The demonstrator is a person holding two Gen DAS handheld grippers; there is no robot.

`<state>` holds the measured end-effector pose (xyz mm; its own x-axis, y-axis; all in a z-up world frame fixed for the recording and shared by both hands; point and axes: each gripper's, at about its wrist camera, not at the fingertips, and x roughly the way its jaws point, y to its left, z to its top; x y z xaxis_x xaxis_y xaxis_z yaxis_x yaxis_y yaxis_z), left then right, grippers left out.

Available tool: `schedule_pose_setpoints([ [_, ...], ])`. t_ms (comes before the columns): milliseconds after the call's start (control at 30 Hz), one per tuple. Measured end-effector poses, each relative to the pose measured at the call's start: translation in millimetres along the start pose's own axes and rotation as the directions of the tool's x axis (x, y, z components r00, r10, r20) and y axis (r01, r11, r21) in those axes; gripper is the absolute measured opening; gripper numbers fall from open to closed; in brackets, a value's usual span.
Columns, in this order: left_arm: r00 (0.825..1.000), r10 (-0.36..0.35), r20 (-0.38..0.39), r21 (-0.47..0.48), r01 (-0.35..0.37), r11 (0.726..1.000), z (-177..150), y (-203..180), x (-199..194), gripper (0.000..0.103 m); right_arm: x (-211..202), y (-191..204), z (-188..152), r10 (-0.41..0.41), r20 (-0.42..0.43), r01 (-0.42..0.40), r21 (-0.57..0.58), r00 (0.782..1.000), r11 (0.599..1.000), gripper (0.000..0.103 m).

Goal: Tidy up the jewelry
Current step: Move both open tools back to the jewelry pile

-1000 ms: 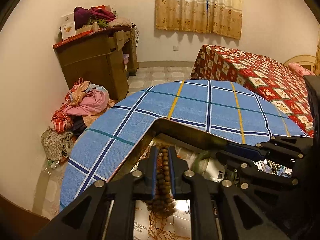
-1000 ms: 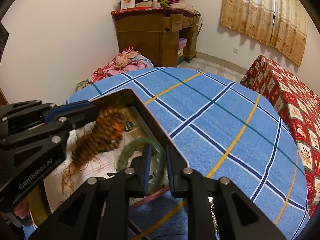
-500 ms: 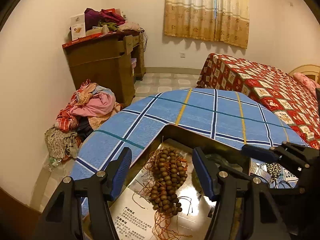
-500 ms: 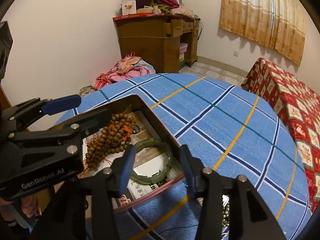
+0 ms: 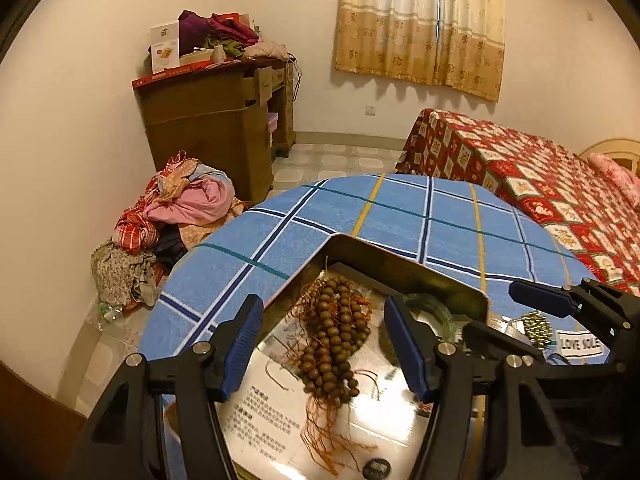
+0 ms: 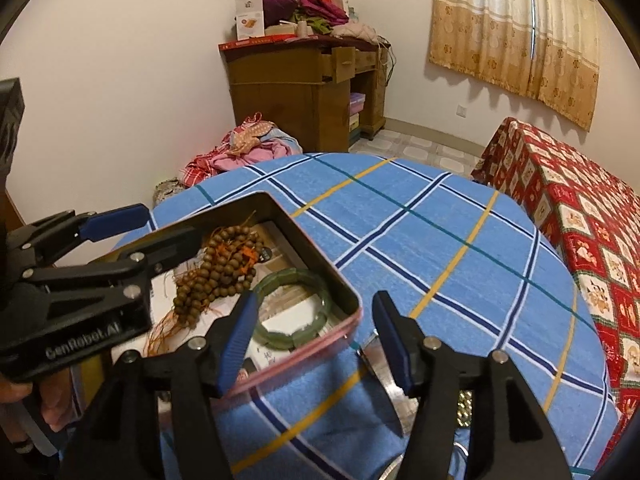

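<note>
The left gripper (image 5: 324,344) is hanging spread wide and empty over the beads (image 5: 334,338), which are lying heaped in the tin (image 6: 316,258). They look light, slack and likely to sag; taking the bunched middle seems best. The right gripper (image 6: 314,340) is also gaping empty, just beyond the bangle (image 6: 294,306), probably rigid, slick and breakable.

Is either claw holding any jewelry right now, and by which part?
Nothing is held. The left claw and right claw are both open; the wooden bead string and green bangle lie loose in the tin.
</note>
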<state>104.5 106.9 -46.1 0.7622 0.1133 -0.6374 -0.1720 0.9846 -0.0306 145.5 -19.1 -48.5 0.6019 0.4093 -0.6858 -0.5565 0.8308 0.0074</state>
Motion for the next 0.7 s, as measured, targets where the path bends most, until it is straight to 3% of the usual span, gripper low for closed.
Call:
schedule_pose_setpoints([
  [200, 1.0, -0.008, 0.009, -0.016, 0.009, 1.0, -16, -11, -19, 0.063, -33, -37, -31, -0.058, -0.007, 0.058, 0.038, 0.998, 0.998, 0.062],
  [400, 0.998, -0.05, 0.032, 0.027, 0.049, 0.998, -34, -44, -39, 0.063, -65, -89, -82, -0.162, -0.057, 0.17, 0.168, 0.985, 0.971, 0.063],
  [700, 0.989, -0.146, -0.013, 0.129, 0.147, 0.981, -55, -105, -45, 0.063, -90, -115, -128, -0.18, -0.074, 0.194, 0.297, 0.981, 0.935, 0.064],
])
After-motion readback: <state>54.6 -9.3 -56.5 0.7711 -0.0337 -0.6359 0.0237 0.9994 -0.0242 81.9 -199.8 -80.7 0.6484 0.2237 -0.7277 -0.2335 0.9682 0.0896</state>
